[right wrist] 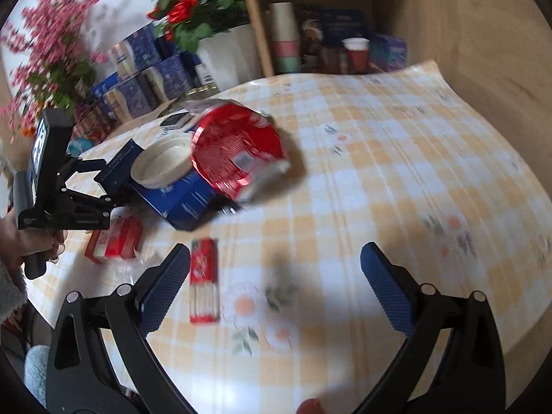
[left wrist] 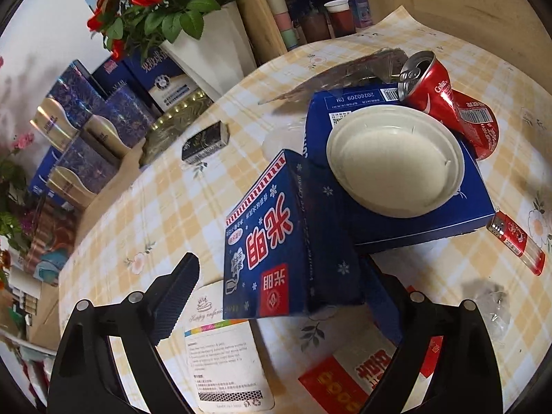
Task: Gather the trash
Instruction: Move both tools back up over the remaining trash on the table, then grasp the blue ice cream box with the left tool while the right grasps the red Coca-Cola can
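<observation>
A table (right wrist: 396,145) under a yellow-and-white checked cloth with small flowers fills both views, its far edge against a wooden shelf unit. Nothing looks collected yet; the trash lies mostly toward the left side in the right wrist view, and no bin shows in either view.

Largest is a flat dark blue cardboard box (left wrist: 431,207) with an upturned flap printed in red and white characters (left wrist: 265,241). On the box rests a shallow white plastic bowl (left wrist: 393,162), apparently empty. Against the box's far corner lean a crushed red soda can (left wrist: 431,82) and a red foil lid with a barcode (left wrist: 479,120). Nearer you lie a red and white paper packet (left wrist: 348,376), a white printed card (left wrist: 224,352), a red lighter (left wrist: 517,241) and a scrap of clear plastic (left wrist: 493,310).

Your left gripper (left wrist: 293,293) is spread around the upturned flap; the pads do not visibly press it. Your right gripper (right wrist: 276,289) is spread wide over bare cloth, the lighter just inside its left finger.

Judging by this, everything is left to gather. Along the far edge, a white pot of red roses (left wrist: 207,51), blue gift boxes (left wrist: 89,114) and stacked paper cups (left wrist: 279,10) should stay clear.
</observation>
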`<action>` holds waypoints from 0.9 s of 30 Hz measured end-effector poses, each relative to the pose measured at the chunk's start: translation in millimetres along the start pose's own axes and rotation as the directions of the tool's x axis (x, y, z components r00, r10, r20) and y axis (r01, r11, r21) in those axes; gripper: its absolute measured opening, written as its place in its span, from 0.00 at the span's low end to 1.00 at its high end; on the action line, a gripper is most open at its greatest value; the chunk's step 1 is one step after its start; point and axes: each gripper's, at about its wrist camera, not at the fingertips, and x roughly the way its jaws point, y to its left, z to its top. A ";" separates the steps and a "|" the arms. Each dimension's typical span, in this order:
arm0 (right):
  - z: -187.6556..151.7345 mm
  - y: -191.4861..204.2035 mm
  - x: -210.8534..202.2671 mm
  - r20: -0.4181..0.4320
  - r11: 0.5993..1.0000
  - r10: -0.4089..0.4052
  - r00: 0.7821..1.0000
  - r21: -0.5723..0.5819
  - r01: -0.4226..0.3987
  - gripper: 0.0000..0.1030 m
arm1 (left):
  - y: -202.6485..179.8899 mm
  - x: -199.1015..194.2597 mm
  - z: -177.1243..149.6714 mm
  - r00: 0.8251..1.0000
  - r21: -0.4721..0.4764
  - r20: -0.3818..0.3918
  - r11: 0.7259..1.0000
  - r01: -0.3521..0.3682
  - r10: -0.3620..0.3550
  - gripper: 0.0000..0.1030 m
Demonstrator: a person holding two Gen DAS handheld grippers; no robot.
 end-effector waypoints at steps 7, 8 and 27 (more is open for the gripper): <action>44.2 29.9 52.2 -0.023 0.985 -0.060 0.998 -0.163 0.055 0.94 | 15.3 -6.8 -2.2 0.997 -0.089 -0.001 0.993 0.079 -0.079 0.48; 47.8 33.0 59.8 -0.042 0.983 -0.056 0.998 -0.180 0.048 0.94 | 20.9 -10.9 -2.6 0.996 -0.115 0.009 0.989 0.093 -0.093 0.45; 93.3 39.4 105.5 -0.142 0.985 0.055 0.988 -0.153 -0.077 0.45 | 87.6 -97.8 -25.0 0.932 -0.433 0.262 0.833 0.344 -0.249 0.38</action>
